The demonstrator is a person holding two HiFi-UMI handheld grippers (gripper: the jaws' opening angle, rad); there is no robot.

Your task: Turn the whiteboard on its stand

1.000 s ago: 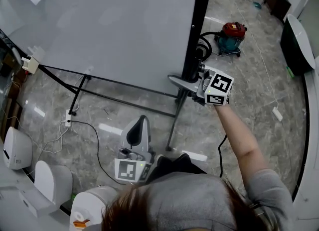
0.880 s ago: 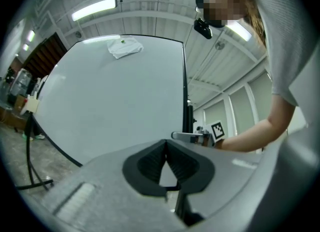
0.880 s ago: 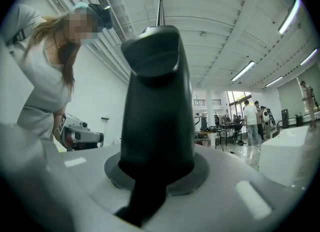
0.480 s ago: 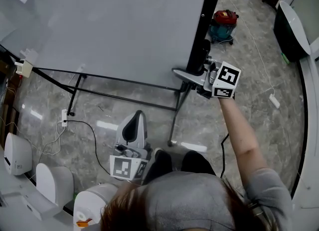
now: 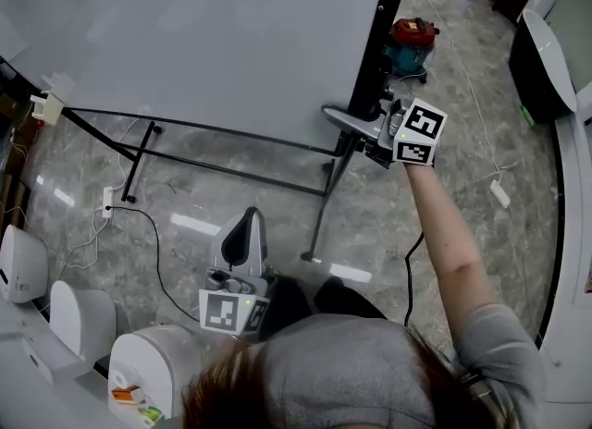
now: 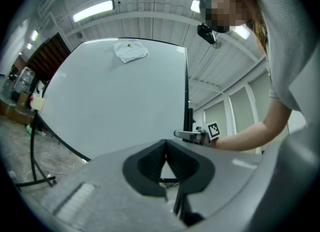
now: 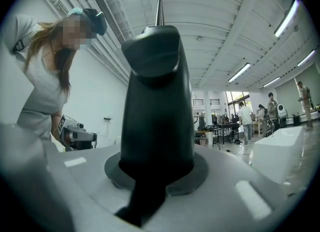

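Head view: the whiteboard (image 5: 213, 39) fills the upper left of the frame, tipped on its stand (image 5: 231, 170), whose black bars and legs cross the floor (image 5: 185, 205) under the board's lower edge. Bare floor lies open at centre and right, while white rounded units (image 5: 79, 321) crowd the lower left corner. At the board's lower right corner, the right gripper (image 5: 338, 118) has its jaws clamped on the black side edge (image 5: 393, 2). Low at centre, well apart from the board, the left gripper (image 5: 246, 221) points toward it, jaws together and empty. A red vacuum cleaner (image 5: 410, 41) stands beyond that edge at upper right.
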